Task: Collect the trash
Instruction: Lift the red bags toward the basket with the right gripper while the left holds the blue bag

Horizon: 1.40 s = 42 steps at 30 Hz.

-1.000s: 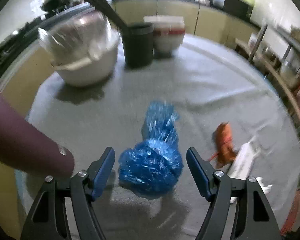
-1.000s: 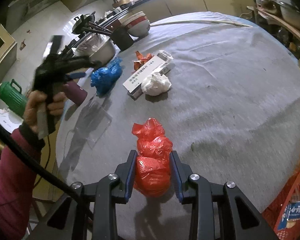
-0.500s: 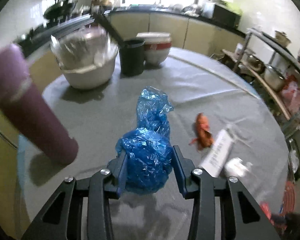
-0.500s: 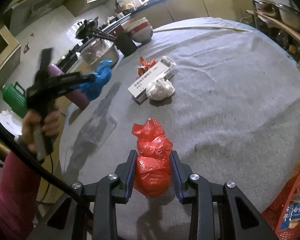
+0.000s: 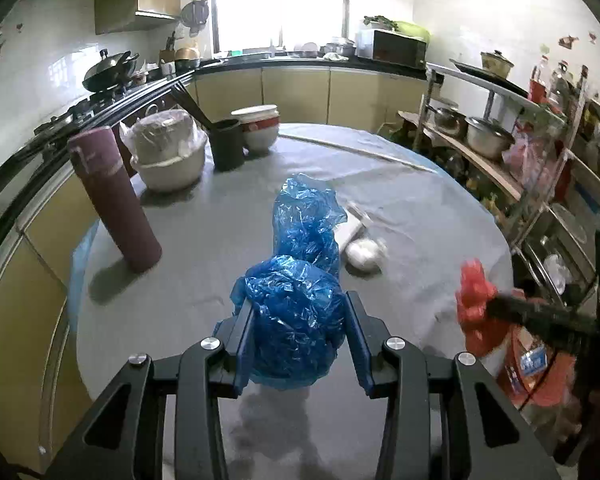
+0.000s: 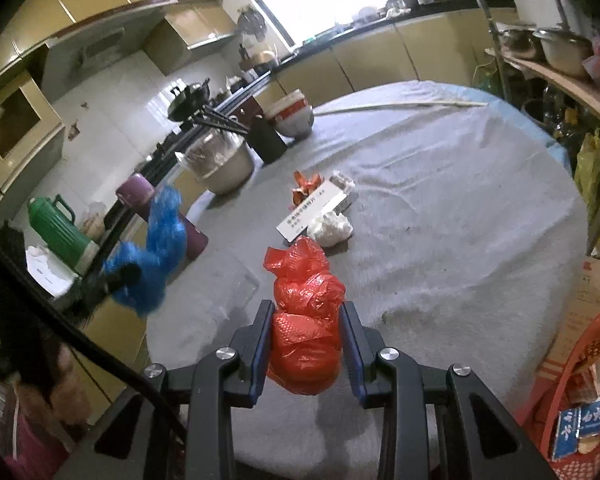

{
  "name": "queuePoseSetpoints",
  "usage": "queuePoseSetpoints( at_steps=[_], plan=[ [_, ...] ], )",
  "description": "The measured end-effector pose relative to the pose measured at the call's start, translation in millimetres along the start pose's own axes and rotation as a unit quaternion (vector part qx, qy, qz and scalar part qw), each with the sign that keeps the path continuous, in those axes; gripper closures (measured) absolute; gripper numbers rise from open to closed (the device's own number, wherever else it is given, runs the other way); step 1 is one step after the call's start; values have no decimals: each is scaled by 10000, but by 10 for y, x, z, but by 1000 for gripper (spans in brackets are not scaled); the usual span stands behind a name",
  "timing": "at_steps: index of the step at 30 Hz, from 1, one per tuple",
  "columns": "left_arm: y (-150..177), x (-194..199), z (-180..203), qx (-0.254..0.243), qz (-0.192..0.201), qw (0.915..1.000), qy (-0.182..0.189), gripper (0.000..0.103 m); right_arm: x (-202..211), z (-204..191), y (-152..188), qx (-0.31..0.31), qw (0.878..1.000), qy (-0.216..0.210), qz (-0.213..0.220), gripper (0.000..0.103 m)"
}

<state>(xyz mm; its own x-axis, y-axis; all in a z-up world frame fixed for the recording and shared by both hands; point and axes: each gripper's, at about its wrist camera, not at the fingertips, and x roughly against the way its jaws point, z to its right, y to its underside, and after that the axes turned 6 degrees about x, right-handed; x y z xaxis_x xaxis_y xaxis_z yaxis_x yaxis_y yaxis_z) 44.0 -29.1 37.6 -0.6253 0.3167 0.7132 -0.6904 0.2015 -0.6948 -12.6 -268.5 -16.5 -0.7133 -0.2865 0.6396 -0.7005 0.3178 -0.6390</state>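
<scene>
Left wrist view: your left gripper (image 5: 298, 338) has its jaws clamped on the blue plastic bag (image 5: 296, 320), lifted clear of the desk (image 5: 204, 236), loose tail flopping forward. Right wrist view: right gripper (image 6: 305, 346) jaws clamped on the red plastic bag (image 6: 304, 332), also off the desk. Both wads look soft and slippery, so I'd keep the squeeze firm and carry them low and steady. The red basket (image 6: 568, 364) at the desk's right edge looks like the bin; judged, not certain. Release only once over its opening. Left on the desk: white crumpled paper (image 6: 332, 229), a flat white box (image 6: 316, 210), an orange wrapper (image 6: 306, 186). Steer clear of the purple bottle (image 5: 112, 196).
</scene>
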Motion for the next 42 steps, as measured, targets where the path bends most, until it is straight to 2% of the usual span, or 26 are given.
queuePoseSetpoints(
  at_steps=[6, 18, 24, 27, 30, 32, 34, 42],
  plan=[
    [208, 96, 149, 88, -12, 9997, -242, 60, 162, 24, 88, -62, 10000, -40, 43, 68],
    [327, 197, 411, -105, 124, 9965, -816, 60, 288, 104, 196, -128, 9999, -66, 90, 68],
    [375, 198, 506, -151, 210, 9959, -870, 60, 272, 160, 224, -124, 9999, -56, 50, 68],
    [406, 116, 483, -59, 79, 9968, -793, 60, 222, 203, 285, -43, 9999, 96, -35, 68],
    [497, -13, 433, 18, -126, 9971, -750, 60, 140, 287, 380, 263, 9982, 509, -164, 66],
    [607, -126, 362, 125, -350, 9967, -720, 60, 86, 458, 491, -62, 9987, 306, -404, 65],
    [692, -181, 305, 175, -480, 9957, -767, 60, 113, 591, 578, -328, 9983, 231, -425, 65],
    [863, -26, 95, 259, -473, 9948, -859, 60, 260, 761, 783, -650, 9964, 154, -519, 63]
  ],
)
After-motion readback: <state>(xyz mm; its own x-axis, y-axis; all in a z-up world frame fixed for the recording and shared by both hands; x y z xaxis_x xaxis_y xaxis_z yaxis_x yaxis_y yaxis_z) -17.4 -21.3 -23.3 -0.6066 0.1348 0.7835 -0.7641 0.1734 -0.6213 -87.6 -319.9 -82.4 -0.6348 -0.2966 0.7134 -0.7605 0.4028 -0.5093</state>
